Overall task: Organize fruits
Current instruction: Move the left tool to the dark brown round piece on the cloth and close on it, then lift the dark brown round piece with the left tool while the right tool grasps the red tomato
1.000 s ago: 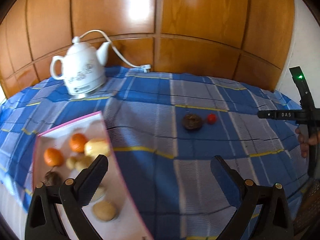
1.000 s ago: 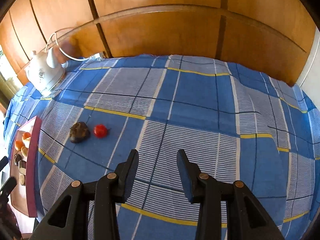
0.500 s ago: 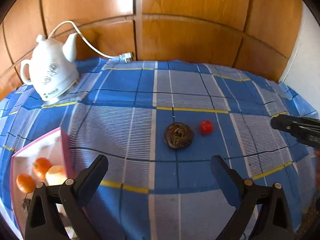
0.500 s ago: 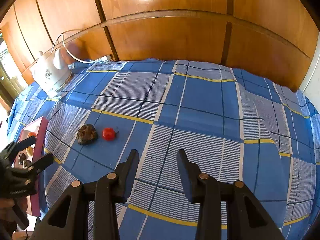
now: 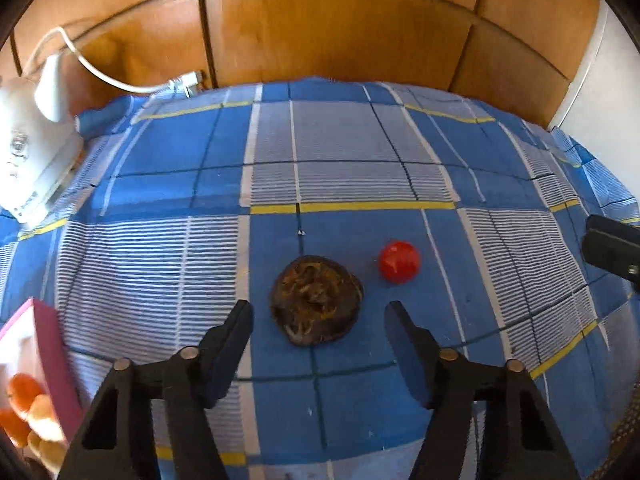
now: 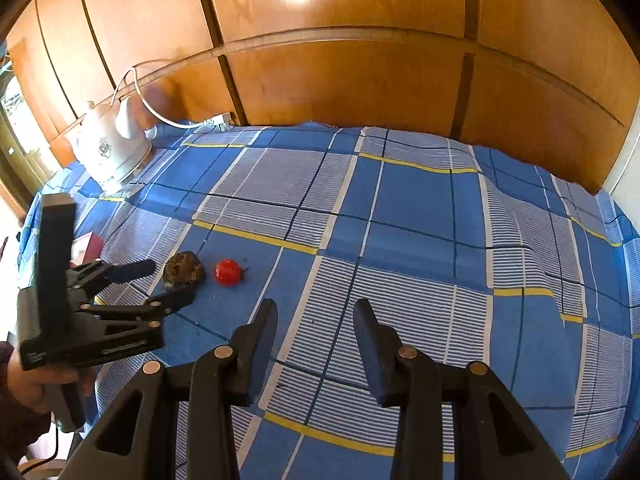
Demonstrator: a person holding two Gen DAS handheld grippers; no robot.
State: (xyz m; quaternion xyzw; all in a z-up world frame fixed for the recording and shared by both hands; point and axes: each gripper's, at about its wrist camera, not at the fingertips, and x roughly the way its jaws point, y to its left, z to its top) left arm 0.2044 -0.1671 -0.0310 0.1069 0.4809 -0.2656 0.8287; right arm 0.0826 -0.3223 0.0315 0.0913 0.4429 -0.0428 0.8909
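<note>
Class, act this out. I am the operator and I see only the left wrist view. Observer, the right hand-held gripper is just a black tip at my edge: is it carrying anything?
Observer: No. The right hand-held gripper is empty, its fingers apart over the blue checked cloth.
Operator: How low is mine?
Observer: Side-on, the left hand-held gripper has its fingertips down beside the brown fruit, close to the cloth. Its jaws have just been closing around the fruit, and the pads are not yet pressing on it.
Operator: What is the white thing cut off at my left?
Observer: A white kettle, standing upright and seen whole.
</note>
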